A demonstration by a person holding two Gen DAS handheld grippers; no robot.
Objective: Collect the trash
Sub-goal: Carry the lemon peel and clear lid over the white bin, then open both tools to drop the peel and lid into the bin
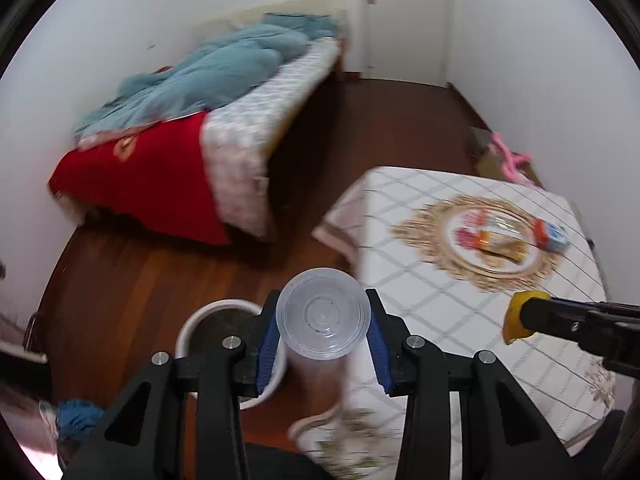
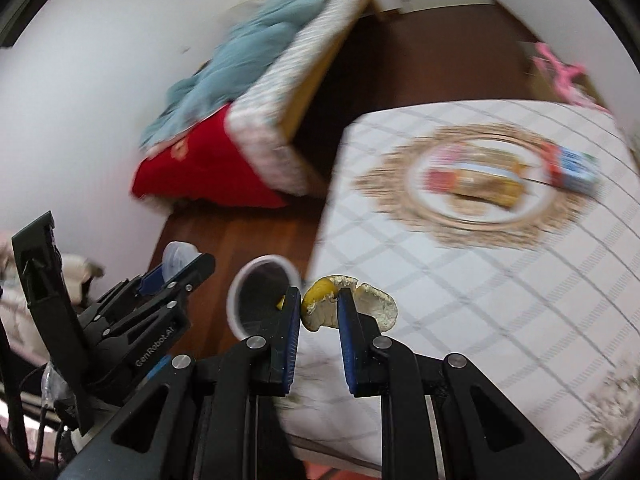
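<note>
Fingers of the left gripper are clamping a clear plastic cup above the white bin; right gripper fingers are pinching a citrus peel beside the tabletop.

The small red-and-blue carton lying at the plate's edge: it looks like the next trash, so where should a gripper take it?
Grip the small red-and-blue carton across its narrow width at mid-length, coming from above. It lies flat on its side on the checked tablecloth, long faces exposed; its red end meets the gold-rimmed plate, so stay toward the blue end.

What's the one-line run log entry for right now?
left hand-held gripper: shut on cup | right hand-held gripper: shut on peel | bin: on floor beside table
</note>
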